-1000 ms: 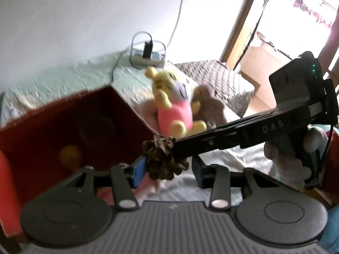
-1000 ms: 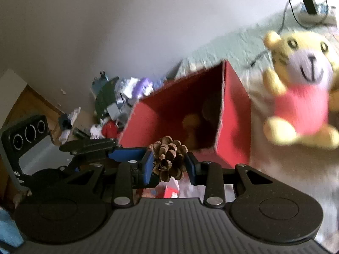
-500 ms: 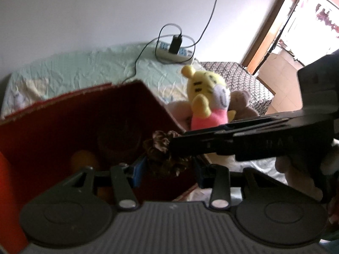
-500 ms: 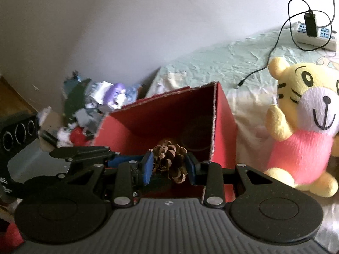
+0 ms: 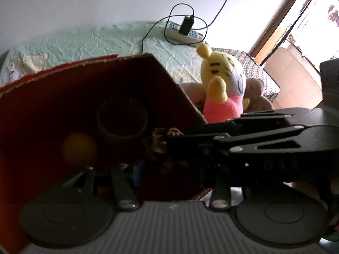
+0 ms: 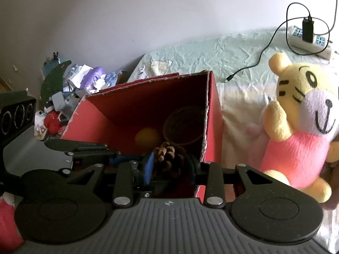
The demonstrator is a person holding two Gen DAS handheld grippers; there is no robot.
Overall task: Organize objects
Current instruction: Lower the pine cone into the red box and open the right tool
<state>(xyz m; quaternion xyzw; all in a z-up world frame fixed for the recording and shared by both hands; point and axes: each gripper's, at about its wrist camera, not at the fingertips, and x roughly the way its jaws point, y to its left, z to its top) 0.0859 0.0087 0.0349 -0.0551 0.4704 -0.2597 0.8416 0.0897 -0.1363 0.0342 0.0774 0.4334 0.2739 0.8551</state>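
A: Where is the pinecone (image 6: pixel 169 157) right now?

B: Pinched between the fingers of the right gripper (image 6: pixel 170 166), blue pad (image 6: pixel 148 167) on one side. It hangs at the open mouth of the red box (image 6: pixel 214 114), low against the near edge.

A: And the left gripper (image 5: pixel 169 169)?

B: Its fingers point into the same box. In its own view the right gripper crosses in front from the right, and the pinecone (image 5: pixel 163 148) sits just ahead, between the left fingers. They stand apart; I cannot tell whether they touch the cone, the spot is dark and partly hidden.

A: What is inside the box?

B: An orange ball (image 6: pixel 147 137) and a round brown basket (image 6: pixel 184 127), side by side at the far end, the ball on the left.

A: Around it?

B: The box lies on a bed with a pale green sheet (image 6: pixel 211 48). A yellow tiger plush (image 6: pixel 296 122) in pink sits just right of the box. Farther back, a power strip (image 6: pixel 309 42) with a black charger plugged in, its cable looping over the sheet. Left of the bed, a heap of clutter (image 6: pixel 70 84) against the wall.
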